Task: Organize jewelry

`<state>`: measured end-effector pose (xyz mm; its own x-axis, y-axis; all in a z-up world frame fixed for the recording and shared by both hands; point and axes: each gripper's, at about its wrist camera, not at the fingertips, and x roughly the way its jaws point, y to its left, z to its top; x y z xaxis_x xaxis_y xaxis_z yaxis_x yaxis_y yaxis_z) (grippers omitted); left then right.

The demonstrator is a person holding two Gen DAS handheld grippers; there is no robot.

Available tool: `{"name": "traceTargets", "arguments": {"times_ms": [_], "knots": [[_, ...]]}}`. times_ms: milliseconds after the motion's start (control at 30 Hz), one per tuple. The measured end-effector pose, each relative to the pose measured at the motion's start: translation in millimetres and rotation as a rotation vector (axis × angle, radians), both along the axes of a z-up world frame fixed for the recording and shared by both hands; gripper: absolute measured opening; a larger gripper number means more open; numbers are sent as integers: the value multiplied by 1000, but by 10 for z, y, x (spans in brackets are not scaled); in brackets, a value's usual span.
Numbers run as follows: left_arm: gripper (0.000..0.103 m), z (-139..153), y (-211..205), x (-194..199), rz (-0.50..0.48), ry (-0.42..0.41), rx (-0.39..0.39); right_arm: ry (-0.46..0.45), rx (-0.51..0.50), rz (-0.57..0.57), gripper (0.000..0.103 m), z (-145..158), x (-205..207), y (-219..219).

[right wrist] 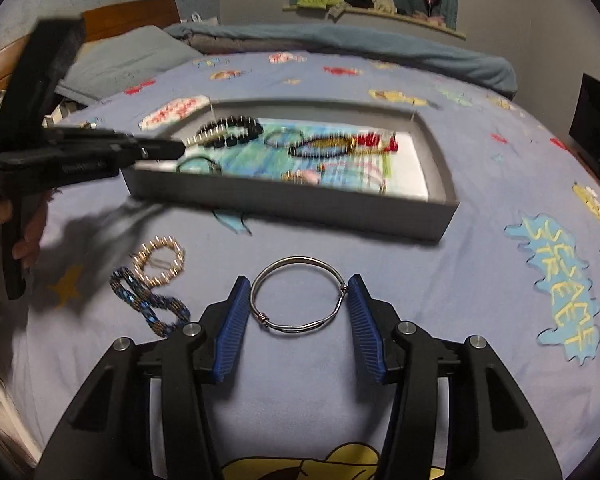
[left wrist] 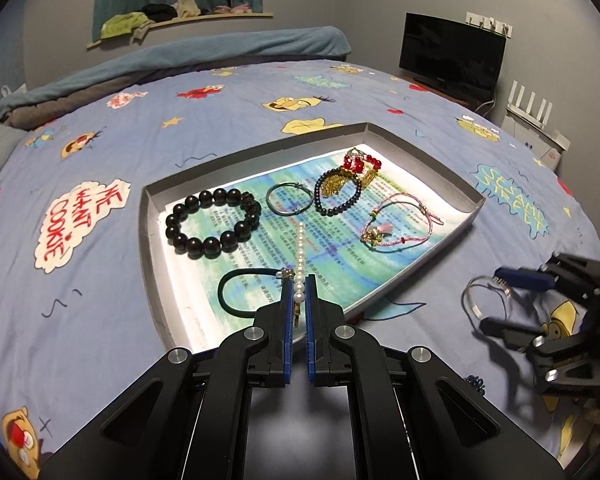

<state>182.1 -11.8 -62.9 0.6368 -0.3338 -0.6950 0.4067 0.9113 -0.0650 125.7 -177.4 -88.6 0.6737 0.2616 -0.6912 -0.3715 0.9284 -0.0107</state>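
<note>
**Inspector:** Which step is in hand?

**Onlooker:** Loading the tray. The left gripper (left wrist: 299, 285) has its jaws closed on a pearl strand (left wrist: 300, 258), held over the near part of the grey tray (left wrist: 150, 216), with the free end trailing onto the printed liner. The right gripper (right wrist: 296, 300) is spread wide, its pads either side of a silver bangle (right wrist: 298, 296) lying on the bedsheet (right wrist: 440, 288), not yet pinching it.

**Inspector:** What does the next move call for?

**Onlooker:** By my judgement, the left should lower and release the pearls into bare liner. The right should close squarely across the bangle; thin wire may slip or tilt.

**Inspector:** Obstructions?

**Onlooker:** A black hair tie (left wrist: 244, 290) lies just beside the left jaws, and the black bead bracelet (left wrist: 212, 224) sits beyond it. Outside the tray, near the bangle, lie a gold bead bracelet (right wrist: 160, 260) and a blue beaded chain (right wrist: 148, 302), touching each other. The tray's front wall stands between the bangle and its place.
</note>
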Motion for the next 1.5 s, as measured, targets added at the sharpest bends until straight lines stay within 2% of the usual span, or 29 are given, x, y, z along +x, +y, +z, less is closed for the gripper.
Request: {"name": "traceTargets", "arguments": {"times_ms": [133,267,433,767,1033,1167,1200,1233,1267,1333,1433,1500], "knots": [[6,-4,6,65,-2,12,-1,-63,16,15,50,271,104,57],[6,-6,-7,153,-7,29,-3,-72,33,32,50,438,428,198],[6,-27,-5,240,-4,42,11,-21,47,34,50,380,839,410],[6,-115,-47,472,-21,97,34,85,-4,8,50,53,1254,584],[6,-213,-134,560,-31,134,67,142,-27,8,51,-75,1355,617],[6,-203,-117,544,-16,132,62,130,-29,13,52,-64,1320,613],[6,-191,-110,530,-10,127,67,123,-28,10,53,-51,1307,603],[7,-177,-97,513,-4,122,73,118,-25,8,59,-34,1294,590],[12,-156,-85,501,3,116,76,112,-21,7,67,-17,1290,581],[21,-90,-23,440,24,101,62,87,-13,2,69,47,1227,541],[24,13,65,320,45,85,50,64,-12,-13,70,147,1123,482],[27,99,129,186,67,65,61,40,-4,-23,75,244,991,419]]}}
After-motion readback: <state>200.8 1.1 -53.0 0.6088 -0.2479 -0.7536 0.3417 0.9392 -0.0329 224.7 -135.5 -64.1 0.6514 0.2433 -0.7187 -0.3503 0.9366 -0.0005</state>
